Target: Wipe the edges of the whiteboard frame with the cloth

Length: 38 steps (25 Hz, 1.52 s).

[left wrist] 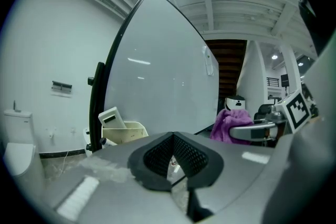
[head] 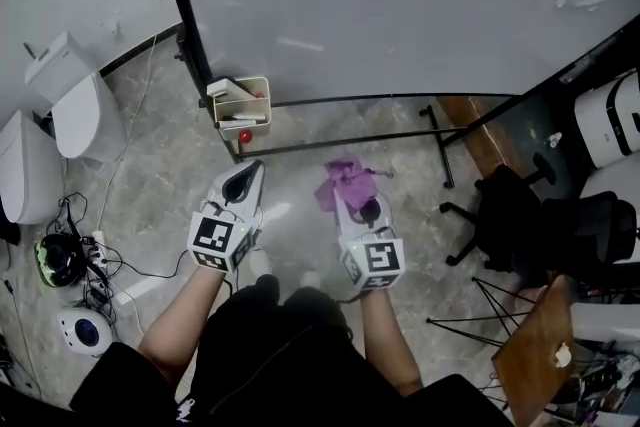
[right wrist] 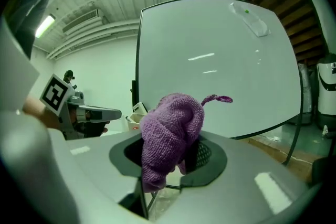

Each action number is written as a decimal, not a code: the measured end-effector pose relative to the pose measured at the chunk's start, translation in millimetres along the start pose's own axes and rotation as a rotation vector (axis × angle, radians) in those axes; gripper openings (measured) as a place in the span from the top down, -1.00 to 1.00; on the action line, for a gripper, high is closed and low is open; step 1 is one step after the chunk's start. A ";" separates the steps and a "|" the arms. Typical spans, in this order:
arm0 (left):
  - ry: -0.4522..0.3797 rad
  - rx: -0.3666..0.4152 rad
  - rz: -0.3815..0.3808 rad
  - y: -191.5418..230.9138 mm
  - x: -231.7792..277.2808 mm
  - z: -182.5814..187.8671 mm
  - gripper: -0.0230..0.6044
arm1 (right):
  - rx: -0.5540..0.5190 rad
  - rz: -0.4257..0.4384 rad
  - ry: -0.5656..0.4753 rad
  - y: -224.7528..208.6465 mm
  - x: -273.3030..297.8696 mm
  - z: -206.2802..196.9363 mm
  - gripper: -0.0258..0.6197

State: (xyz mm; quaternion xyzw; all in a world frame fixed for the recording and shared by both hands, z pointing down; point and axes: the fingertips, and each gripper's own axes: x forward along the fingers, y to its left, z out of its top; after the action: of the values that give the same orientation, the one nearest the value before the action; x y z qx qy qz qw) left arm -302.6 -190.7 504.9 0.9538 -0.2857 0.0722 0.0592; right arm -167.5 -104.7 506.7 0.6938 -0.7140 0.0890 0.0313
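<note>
The whiteboard point(head: 400, 5) stands ahead of me on a black frame point(head: 185, 20), with its lower edge point(head: 390, 98) running across the head view. A purple cloth point(head: 345, 183) is bunched at the tip of my right gripper point(head: 352, 200), which is shut on it. The same cloth point(right wrist: 170, 134) fills the middle of the right gripper view, in front of the board point(right wrist: 220, 65). My left gripper point(head: 245, 183) is held level beside it, shut and empty, pointing at the board's lower left corner point(left wrist: 97, 113).
A cream bin point(head: 243, 105) with an eraser and a red-capped marker hangs at the frame's lower left. The stand's black legs point(head: 440, 140) cross the floor. A black office chair point(head: 540, 225) is at the right; white appliances point(head: 60, 110) and cables point(head: 90, 255) at the left.
</note>
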 end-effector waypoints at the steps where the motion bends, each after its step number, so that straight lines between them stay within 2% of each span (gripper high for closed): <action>1: -0.010 -0.003 0.008 -4.8 -4.4 6.3 0.92 | 0.000 0.010 -0.008 0.4 -11.4 5.7 0.46; 8: -0.049 0.000 0.049 -55.1 -34.8 38.1 0.92 | -0.005 0.074 -0.099 -7.6 -73.1 52.5 0.46; 16: -0.101 -0.013 0.095 -95.3 -55.2 59.0 0.92 | 0.003 0.101 -0.114 -29.0 -106.7 54.5 0.46; 30: -0.138 -0.001 0.031 -105.4 -52.9 80.1 0.92 | -0.013 0.060 -0.151 -25.8 -123.8 74.6 0.48; 38: -0.137 0.005 0.031 -101.3 -58.2 79.1 0.92 | -0.013 0.069 -0.167 -13.3 -123.0 82.4 0.48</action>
State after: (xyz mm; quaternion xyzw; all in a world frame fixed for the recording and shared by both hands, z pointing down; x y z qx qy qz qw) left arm -286.4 -87.7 410.0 0.9520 -0.3038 0.0085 0.0361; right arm -143.4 2.2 406.2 0.6735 -0.7382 0.0272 -0.0268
